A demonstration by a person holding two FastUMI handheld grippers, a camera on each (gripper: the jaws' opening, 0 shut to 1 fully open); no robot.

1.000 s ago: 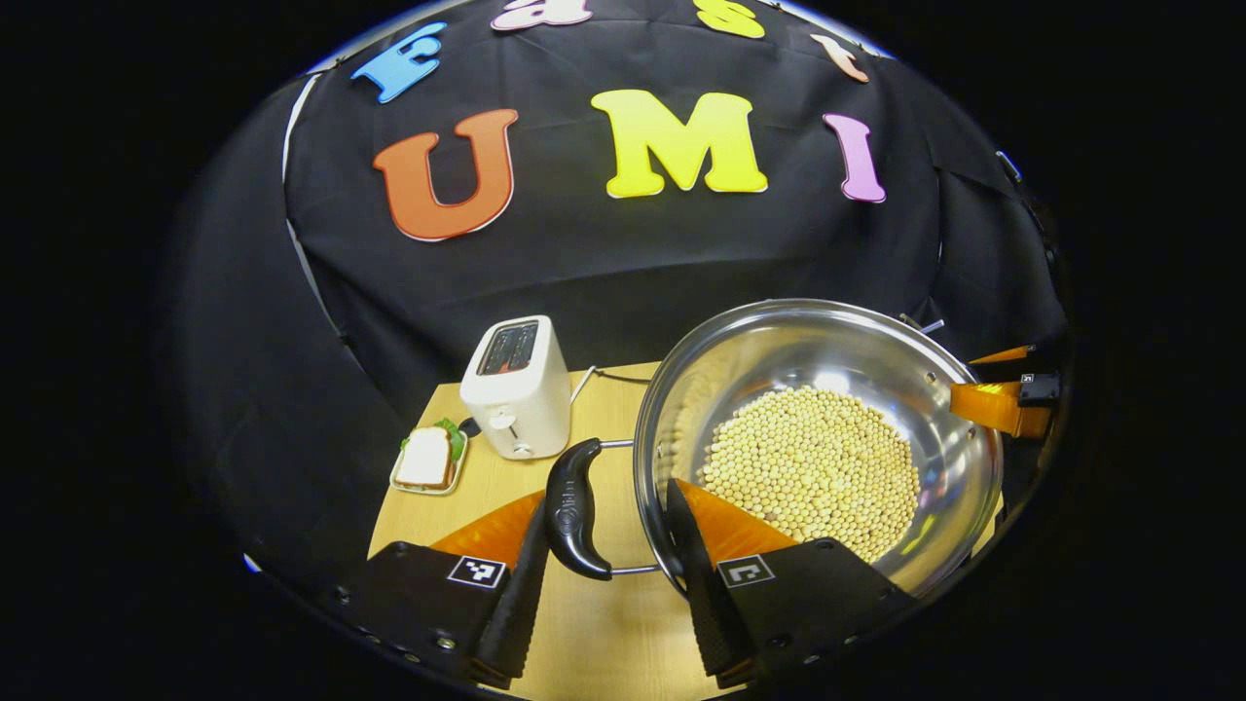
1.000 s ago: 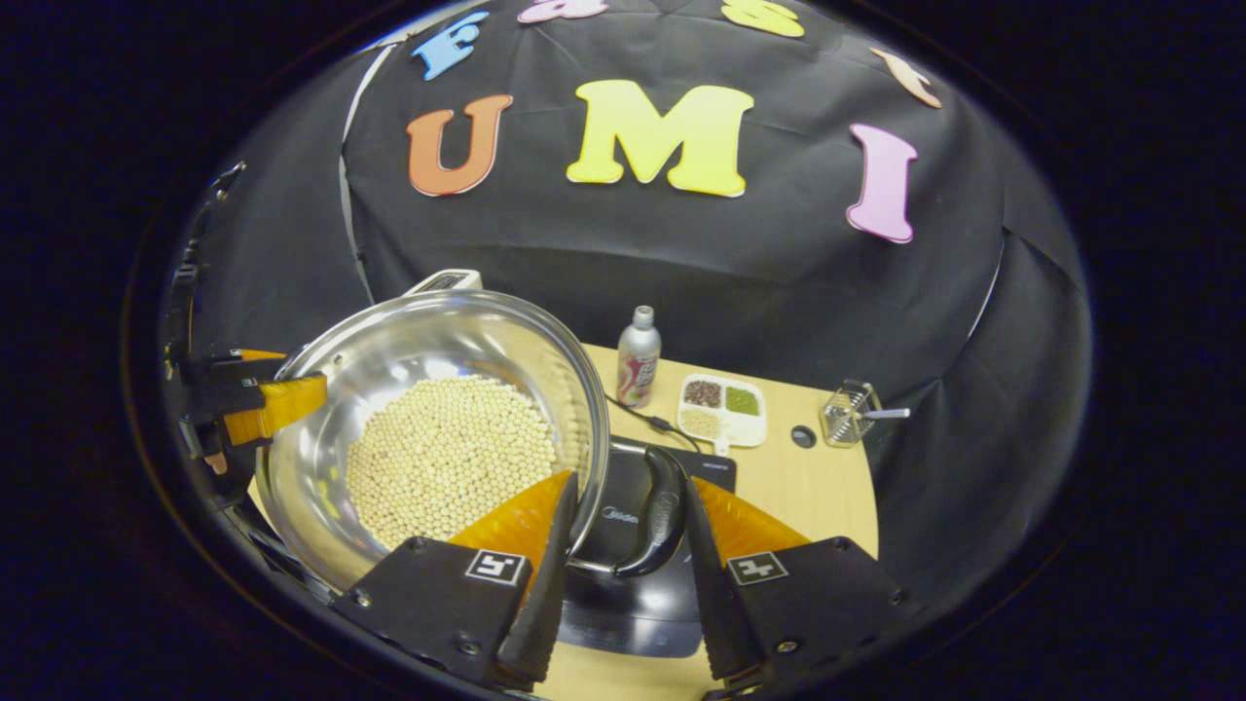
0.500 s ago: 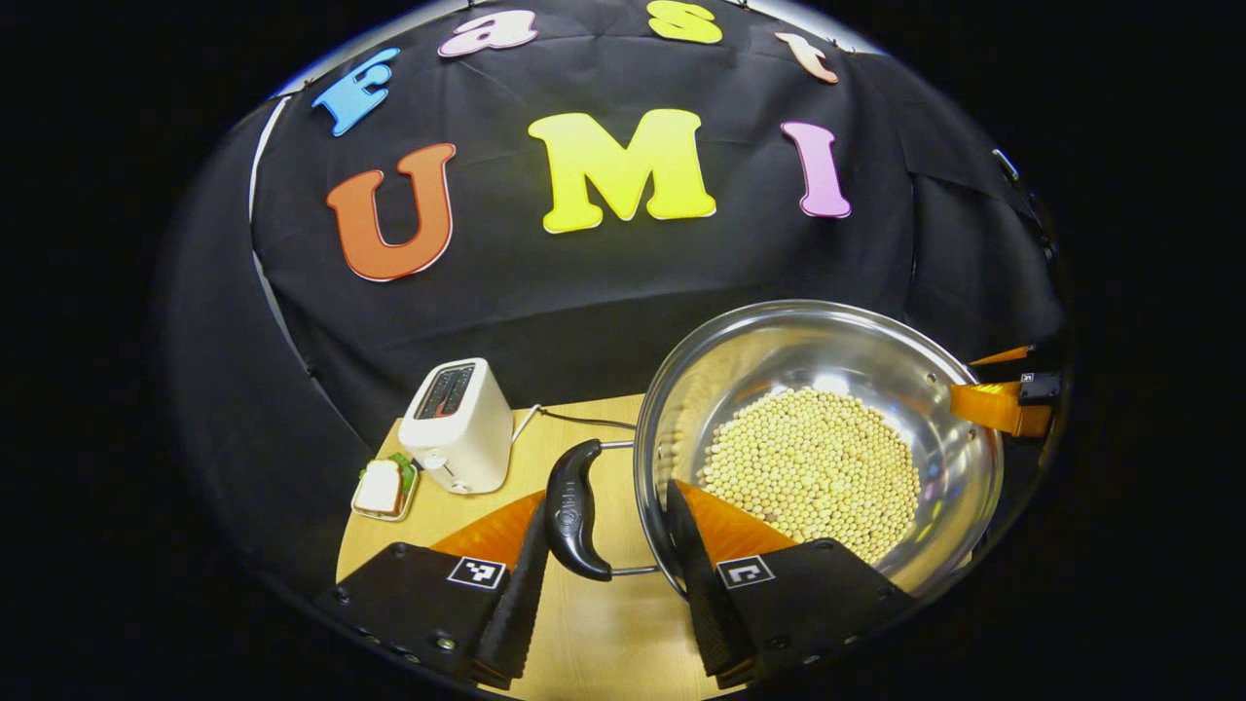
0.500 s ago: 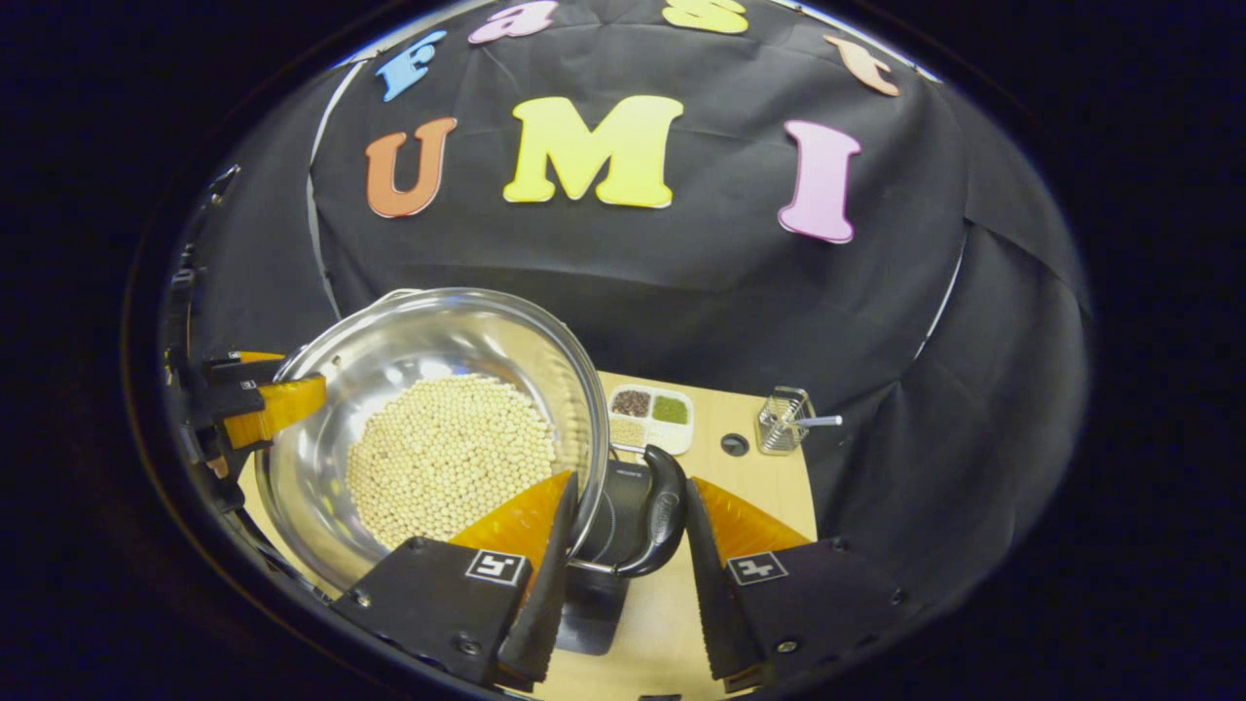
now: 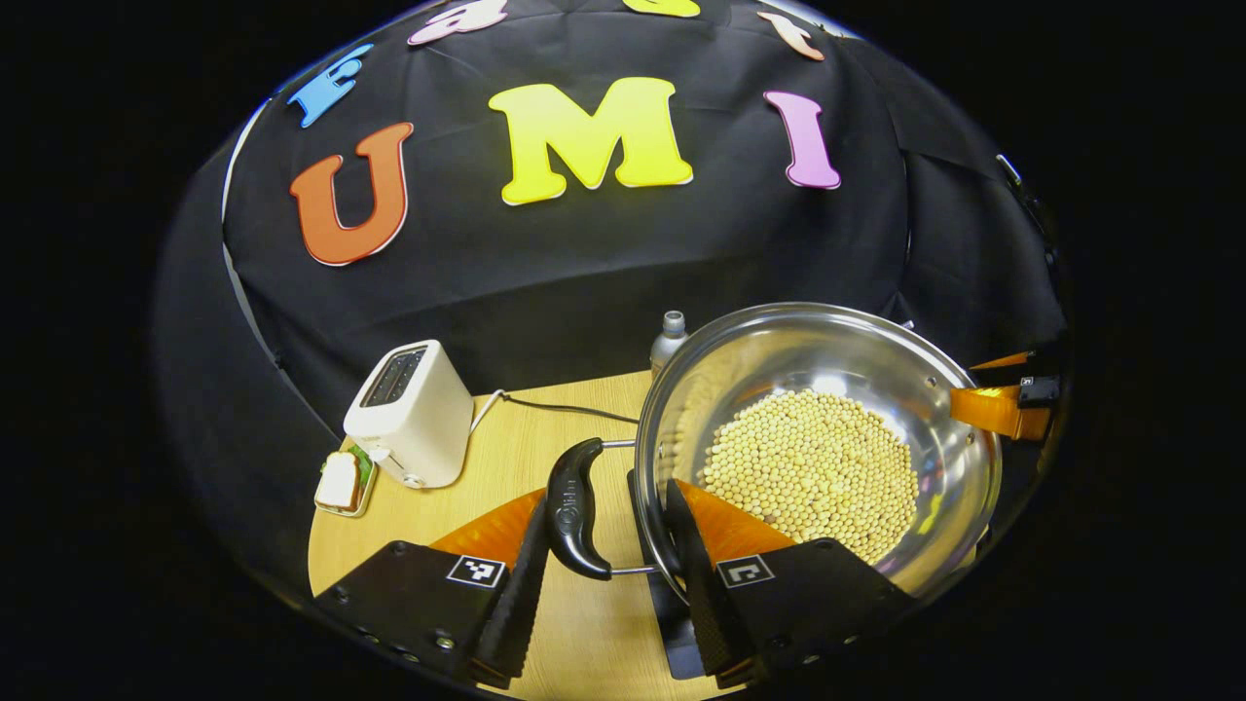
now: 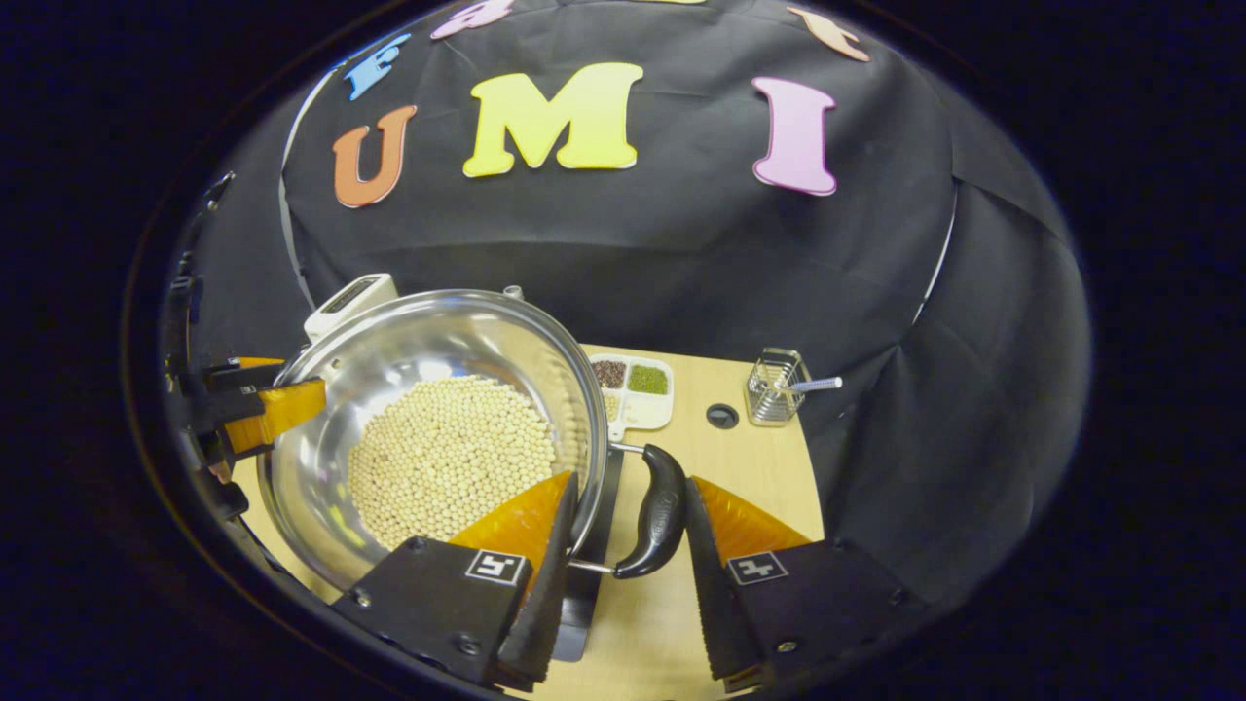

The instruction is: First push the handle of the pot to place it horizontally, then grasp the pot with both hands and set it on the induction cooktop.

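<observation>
A steel pot [image 5: 837,355] filled with pale beans [image 5: 813,467] hangs between both grippers, over the wooden table. My left gripper [image 5: 604,495] is shut on it, one finger against the black handle [image 5: 574,506] and the other inside the rim. My right gripper [image 6: 630,480] holds the opposite black handle [image 6: 662,506] the same way. Each gripper also appears at the pot's far side: the right gripper [image 5: 993,409] and the left gripper [image 6: 263,409]. The dark induction cooktop [image 6: 584,584] lies under the pot, and its edge [image 5: 677,633] peeks out below the rim.
A white toaster [image 5: 409,414] with its cord and a small plate holding a sandwich [image 5: 341,482] stand at the left. A bottle [image 5: 670,336] is behind the pot. A divided tray of grains [image 6: 633,389] and a wire basket [image 6: 776,389] sit at the back right.
Both grippers have carried the pot to the right, so it now hangs over the cooktop. The toaster has slid leftward in the left gripper view.
</observation>
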